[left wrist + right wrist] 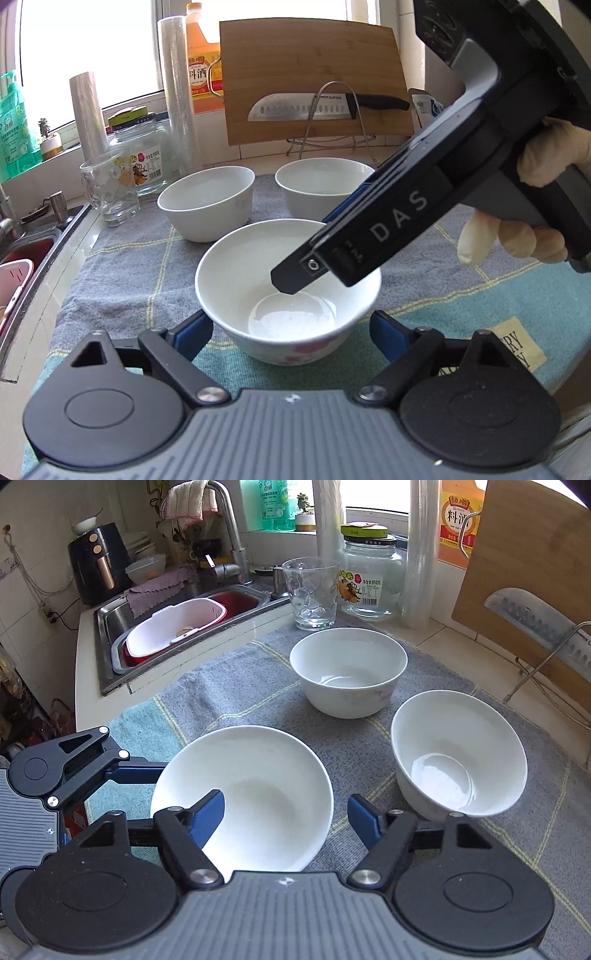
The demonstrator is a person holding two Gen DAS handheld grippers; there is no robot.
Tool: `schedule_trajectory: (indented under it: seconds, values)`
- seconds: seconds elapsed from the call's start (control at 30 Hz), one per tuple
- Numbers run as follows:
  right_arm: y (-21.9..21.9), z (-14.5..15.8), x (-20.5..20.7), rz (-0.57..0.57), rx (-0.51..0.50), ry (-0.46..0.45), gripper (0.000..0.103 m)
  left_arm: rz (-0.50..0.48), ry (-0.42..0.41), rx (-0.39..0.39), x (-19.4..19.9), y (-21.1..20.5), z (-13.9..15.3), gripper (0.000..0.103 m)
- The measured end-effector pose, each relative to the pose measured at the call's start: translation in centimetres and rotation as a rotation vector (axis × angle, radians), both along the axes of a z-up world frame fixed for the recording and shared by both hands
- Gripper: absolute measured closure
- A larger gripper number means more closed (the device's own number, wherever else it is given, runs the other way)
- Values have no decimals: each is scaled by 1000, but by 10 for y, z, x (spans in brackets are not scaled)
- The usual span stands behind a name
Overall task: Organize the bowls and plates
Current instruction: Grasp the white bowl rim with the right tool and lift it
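1. Left gripper [290,332] is wide open at the bottom of its view, with one finger on each side of the pink-flowered bowl [288,295]. It holds nothing.
2. Right gripper [286,812] is open too, low in its own view. Its left finger hangs inside that same bowl, and its right finger is outside the rim.
3. Two more white bowls [349,672] [458,753] sit apart on the towel [229,686], up and to the right.
4. No bowls are stacked yet, so I think nearly all the tidying is left.

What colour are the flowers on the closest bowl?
Pink, on the white nearest bowl; the left wrist view shows them best.
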State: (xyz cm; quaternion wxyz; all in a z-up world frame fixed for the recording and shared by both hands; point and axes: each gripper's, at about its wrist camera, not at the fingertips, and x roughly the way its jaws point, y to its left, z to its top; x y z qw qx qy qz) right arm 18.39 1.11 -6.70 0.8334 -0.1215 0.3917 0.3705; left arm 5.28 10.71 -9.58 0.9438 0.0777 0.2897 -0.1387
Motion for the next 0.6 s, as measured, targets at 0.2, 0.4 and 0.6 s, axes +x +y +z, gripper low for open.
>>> schedule_trajectory:
  seconds: [0.2,0.4,0.6]
  values:
    - [-2,-2,9,1,19,53,35,0,-1,6,2,1,-1,14]
    - [-1,-3,13,10,45,92,37,-2,3,6,2,0,-1,14]
    - [-3,0,14,1,57,113,37,-8,16,6,4,0,1,14]
